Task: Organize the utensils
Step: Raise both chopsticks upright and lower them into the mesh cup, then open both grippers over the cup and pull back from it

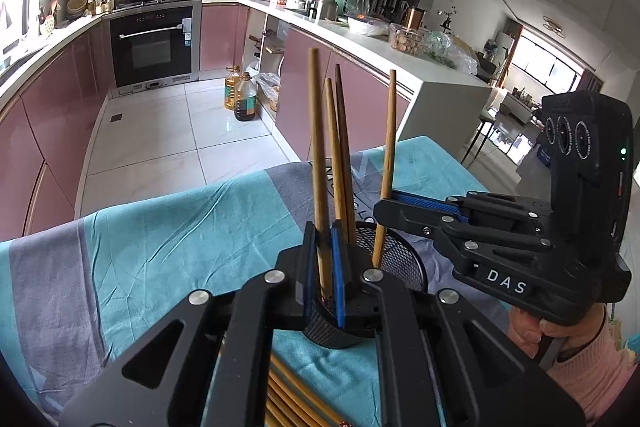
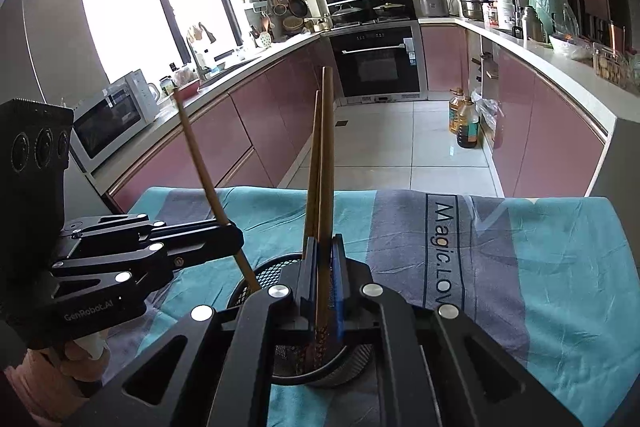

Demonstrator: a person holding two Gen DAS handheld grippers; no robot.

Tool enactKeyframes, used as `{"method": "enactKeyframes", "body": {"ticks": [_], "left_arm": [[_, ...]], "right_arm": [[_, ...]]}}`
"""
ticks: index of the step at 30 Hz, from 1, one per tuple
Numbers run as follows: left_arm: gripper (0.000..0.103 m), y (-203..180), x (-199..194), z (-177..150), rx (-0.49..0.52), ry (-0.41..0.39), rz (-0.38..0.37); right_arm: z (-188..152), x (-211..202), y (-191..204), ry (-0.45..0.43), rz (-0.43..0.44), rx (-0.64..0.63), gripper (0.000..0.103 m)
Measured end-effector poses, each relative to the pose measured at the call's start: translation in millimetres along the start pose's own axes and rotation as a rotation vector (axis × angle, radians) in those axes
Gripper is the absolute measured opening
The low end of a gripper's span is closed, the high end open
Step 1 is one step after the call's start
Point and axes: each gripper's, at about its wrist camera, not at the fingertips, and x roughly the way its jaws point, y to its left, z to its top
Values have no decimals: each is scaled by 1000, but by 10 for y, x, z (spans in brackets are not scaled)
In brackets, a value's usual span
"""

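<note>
Wooden chopsticks [image 1: 320, 163] upright in both grippers' jaws, above mesh holder [image 1: 404, 259].

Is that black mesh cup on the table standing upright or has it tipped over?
Upright. The mesh cup sits on the striped cloth with its round opening facing up, and chopsticks stand in it, ends pointing upward.

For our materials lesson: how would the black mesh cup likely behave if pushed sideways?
Open mesh suggests the mesh cup is light, so it probably slides or snags on the wrinkled cloth. Tall chopsticks standing inside may make it tip.
</note>
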Motion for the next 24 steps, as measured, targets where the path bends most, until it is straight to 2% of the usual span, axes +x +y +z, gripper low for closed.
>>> {"method": "enactKeyframes", "body": {"ticks": [5, 10, 12, 17, 18, 21, 24], "left_arm": [[16, -16, 4, -10, -1, -9, 21], [17, 15, -139, -115, -9, -56, 56], [21, 51, -264, -170, -23, -90, 70], [47, 166, -627, -377, -39, -178, 116], [47, 218, -694, -456, -53, -188, 128], [51, 337, -771, -630, -72, -182, 167], [57, 462, -803, -853, -100, -150, 193]], "right_arm": [[8, 8, -21, -10, 3, 22, 9], [-23, -91, 3, -34, 8, 18, 11], [-58, -189, 42, -54, 22, 5, 17], [-185, -408, 188, -84, 103, -35, 29], [-226, -431, 235, -78, 126, -47, 30], [-341, -465, 370, -61, 172, -84, 36], [-482, -423, 510, -28, 193, -113, 38]]}}
